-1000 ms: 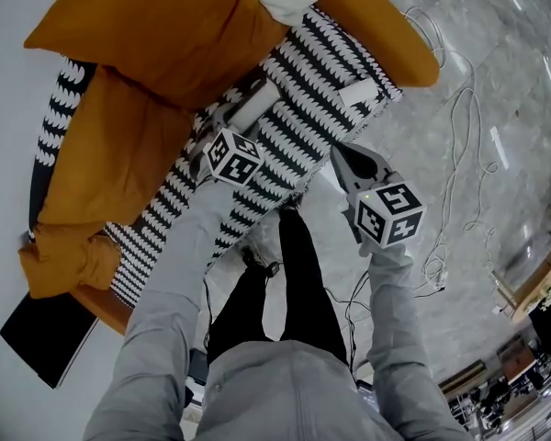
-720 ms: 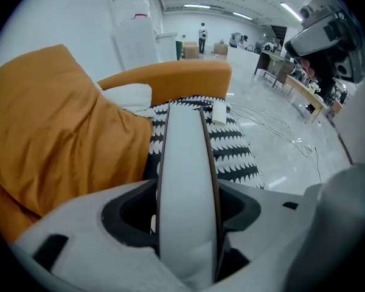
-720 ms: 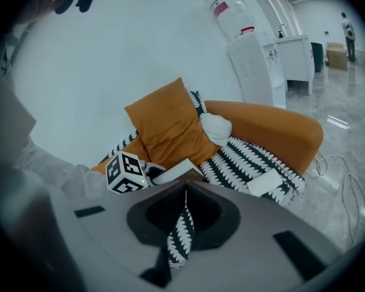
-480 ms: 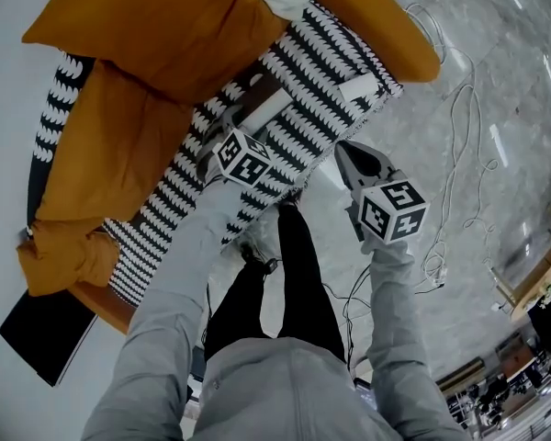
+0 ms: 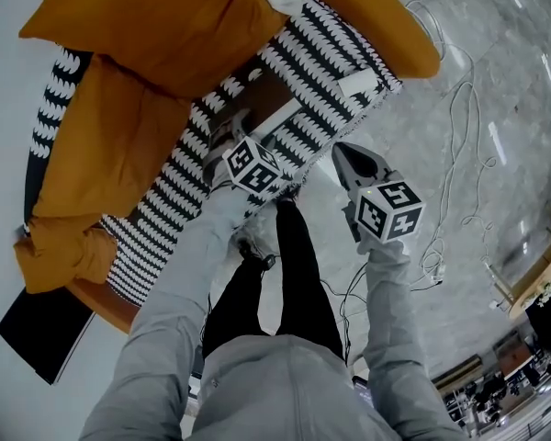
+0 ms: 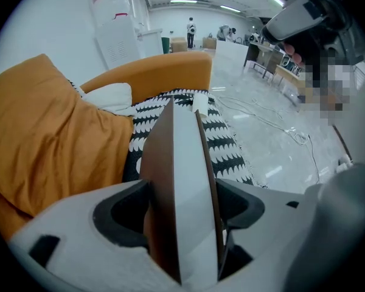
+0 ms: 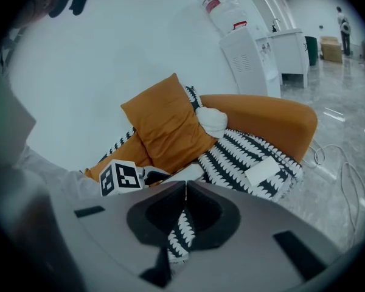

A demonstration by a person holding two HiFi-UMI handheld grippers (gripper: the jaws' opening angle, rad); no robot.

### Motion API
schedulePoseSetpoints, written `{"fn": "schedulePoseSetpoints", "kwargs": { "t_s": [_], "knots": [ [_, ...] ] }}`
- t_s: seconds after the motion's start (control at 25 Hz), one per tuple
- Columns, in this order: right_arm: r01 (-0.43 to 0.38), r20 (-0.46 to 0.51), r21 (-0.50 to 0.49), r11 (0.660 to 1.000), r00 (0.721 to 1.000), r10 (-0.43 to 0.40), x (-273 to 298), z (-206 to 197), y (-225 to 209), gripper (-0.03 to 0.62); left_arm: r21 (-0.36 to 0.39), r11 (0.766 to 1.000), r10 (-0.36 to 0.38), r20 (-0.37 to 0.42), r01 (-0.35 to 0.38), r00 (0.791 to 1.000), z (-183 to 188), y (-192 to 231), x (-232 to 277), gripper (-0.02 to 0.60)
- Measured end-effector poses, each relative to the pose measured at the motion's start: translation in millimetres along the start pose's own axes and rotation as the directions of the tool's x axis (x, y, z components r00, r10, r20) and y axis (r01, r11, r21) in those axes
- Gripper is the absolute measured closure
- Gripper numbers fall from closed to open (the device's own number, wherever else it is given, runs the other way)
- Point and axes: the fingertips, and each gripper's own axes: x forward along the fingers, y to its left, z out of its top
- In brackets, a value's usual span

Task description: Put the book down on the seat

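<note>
— Reaching up toward twelve o'clock in the head view: is that the left arm?
— Yes. The grey sleeve (image 5: pixel 197 246) is stretching out over the seat's front edge, and the left tongs (image 6: pixel 182 207) are pointing along the book (image 5: pixel 266 95).
— Are they gripping it?
— They are opening. The book is standing edge-on between the pads, brown cover to the left and white pages in the middle, with the grip letting go.
— And where is the book lying?
— It is lying over the black-and-white patterned seat (image 5: pixel 321 58), just at five o'clock of the big orange cushion (image 5: pixel 156 26). A white card (image 5: pixel 354 88) is lying at three o'clock of it.
— What is the right arm doing?
— It is hanging back at three o'clock of the left one, over the grey floor (image 5: pixel 459 154). The right tongs (image 7: pixel 185 190) are clenched, tips meeting, with nothing between them.
</note>
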Motion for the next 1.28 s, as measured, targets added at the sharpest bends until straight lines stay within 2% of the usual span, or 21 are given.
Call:
{"fn": "schedulePoseSetpoints", "kwargs": {
  "t_s": [0.2,0.36,0.84,1.08,1.28],
  "knots": [
    [-0.004,0.003,0.013,1.0,1.0,0.004,1,-4,2,0.565,0.005,1.0,-0.006,0.003,0.006,1.0,-2,-5,-3,0.256],
    [-0.012,-0.012,0.024,1.0,1.0,0.013,1,-12,2,0.565,-0.014,0.999,-0.043,0.013,0.043,0.999,0,-14,-3,0.251],
    [0.001,-0.021,0.04,0.999,1.0,0.0,-12,-29,-8,0.565,0.002,0.995,-0.097,-0.031,0.097,0.995,-19,-37,2,0.238],
    [0.005,-0.014,0.03,1.0,1.0,-0.004,-23,-31,-1,0.565,-0.021,0.995,-0.103,-0.004,0.102,0.995,-20,-39,-13,0.238],
    [0.001,0.018,-0.001,1.0,1.0,-0.001,-42,-18,18,0.565,-0.083,0.991,-0.104,0.062,0.109,0.993,-8,-38,-47,0.238]
  ]
}}
